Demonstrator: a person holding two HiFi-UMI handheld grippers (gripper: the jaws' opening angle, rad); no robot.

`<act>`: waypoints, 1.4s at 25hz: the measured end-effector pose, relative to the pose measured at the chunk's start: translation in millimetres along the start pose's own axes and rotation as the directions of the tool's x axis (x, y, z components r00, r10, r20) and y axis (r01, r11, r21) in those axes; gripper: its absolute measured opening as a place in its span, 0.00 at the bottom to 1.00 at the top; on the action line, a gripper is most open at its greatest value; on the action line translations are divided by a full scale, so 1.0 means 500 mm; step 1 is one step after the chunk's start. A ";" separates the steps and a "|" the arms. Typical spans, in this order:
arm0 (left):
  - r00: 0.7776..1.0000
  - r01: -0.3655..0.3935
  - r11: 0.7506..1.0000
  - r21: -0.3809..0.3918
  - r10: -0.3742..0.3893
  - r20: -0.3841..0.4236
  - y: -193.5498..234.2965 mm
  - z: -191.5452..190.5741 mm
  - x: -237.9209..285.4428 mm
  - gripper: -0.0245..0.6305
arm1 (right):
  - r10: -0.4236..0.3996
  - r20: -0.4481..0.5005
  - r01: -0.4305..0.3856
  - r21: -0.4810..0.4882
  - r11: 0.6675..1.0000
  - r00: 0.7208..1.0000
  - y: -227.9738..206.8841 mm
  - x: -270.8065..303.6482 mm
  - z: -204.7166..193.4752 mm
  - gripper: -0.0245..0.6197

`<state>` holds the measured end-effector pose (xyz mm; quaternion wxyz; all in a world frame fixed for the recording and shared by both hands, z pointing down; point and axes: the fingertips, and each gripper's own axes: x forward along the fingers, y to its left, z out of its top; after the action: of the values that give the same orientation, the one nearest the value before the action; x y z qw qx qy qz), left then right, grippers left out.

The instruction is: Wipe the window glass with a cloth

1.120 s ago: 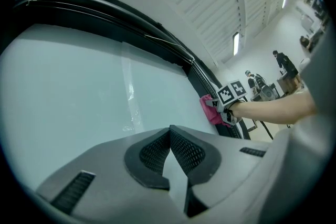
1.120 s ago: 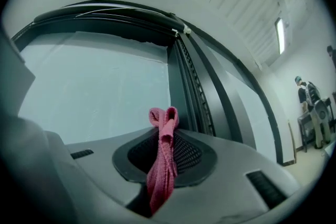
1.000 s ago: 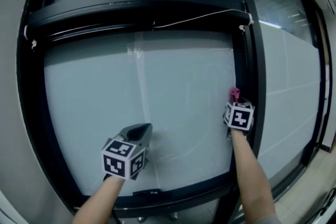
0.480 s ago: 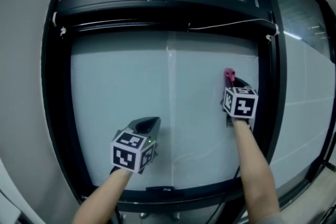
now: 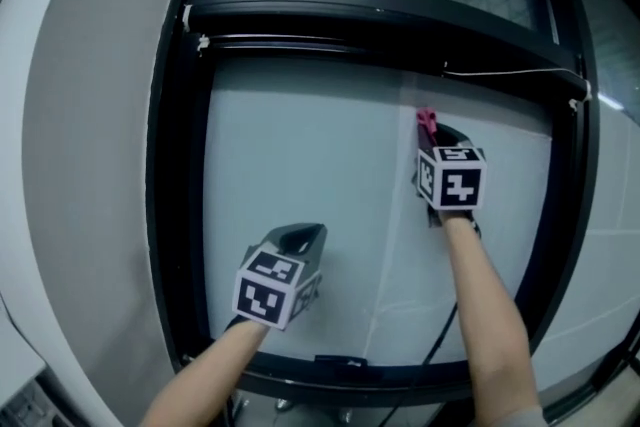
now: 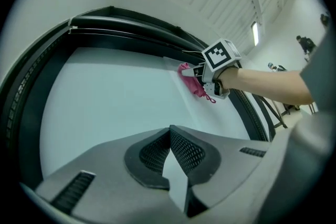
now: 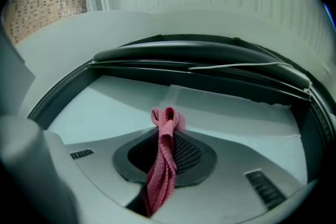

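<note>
The window glass (image 5: 320, 175) is a pale frosted pane inside a black frame (image 5: 175, 215). A pink cloth (image 5: 427, 122) is pinched in my right gripper (image 5: 432, 130), which is shut on it and holds it against the upper right part of the pane. In the right gripper view the cloth (image 7: 164, 160) hangs down between the jaws in a twisted strip, its top end at the glass (image 7: 131, 107). My left gripper (image 5: 305, 237) is shut and empty, lower left on the pane. The left gripper view shows its jaws closed (image 6: 170, 136) and the cloth (image 6: 192, 80) off to the right.
A thick black crossbar (image 5: 380, 15) runs above the pane with a thin white cord (image 5: 500, 73) below it. A wide grey wall (image 5: 90, 165) lies to the left. Another glass panel (image 5: 600, 245) sits at right. A black latch (image 5: 340, 361) is on the bottom frame.
The right gripper with the cloth has moved up the glass and slightly left. The head view has swung left, so more grey wall shows. The left gripper stays low on the pane.
</note>
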<state>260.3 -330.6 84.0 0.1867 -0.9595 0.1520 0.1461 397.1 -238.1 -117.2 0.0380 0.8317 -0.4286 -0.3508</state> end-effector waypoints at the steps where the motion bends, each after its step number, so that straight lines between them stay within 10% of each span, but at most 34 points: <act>1: 1.000 -0.017 1.000 -0.003 0.017 -0.005 0.015 -0.006 -0.013 0.04 | 0.021 0.007 -0.021 -0.005 1.000 1.000 0.030 0.006 0.008 0.11; 12: 0.980 -0.186 0.982 -0.024 0.184 -0.077 0.165 -0.088 -0.154 0.04 | 0.273 0.042 -0.271 -0.052 0.961 0.961 0.363 0.033 0.019 0.11; 35: 0.893 -0.376 0.927 -0.018 0.357 -0.274 0.261 -0.282 -0.384 0.04 | 0.723 -0.130 -0.729 0.005 0.684 0.678 0.929 -0.087 -0.215 0.11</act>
<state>71.8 -457.5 232.9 0.0998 -0.9304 0.3484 0.0541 127.5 -524.0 156.6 0.2198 0.6121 -0.7117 -0.2657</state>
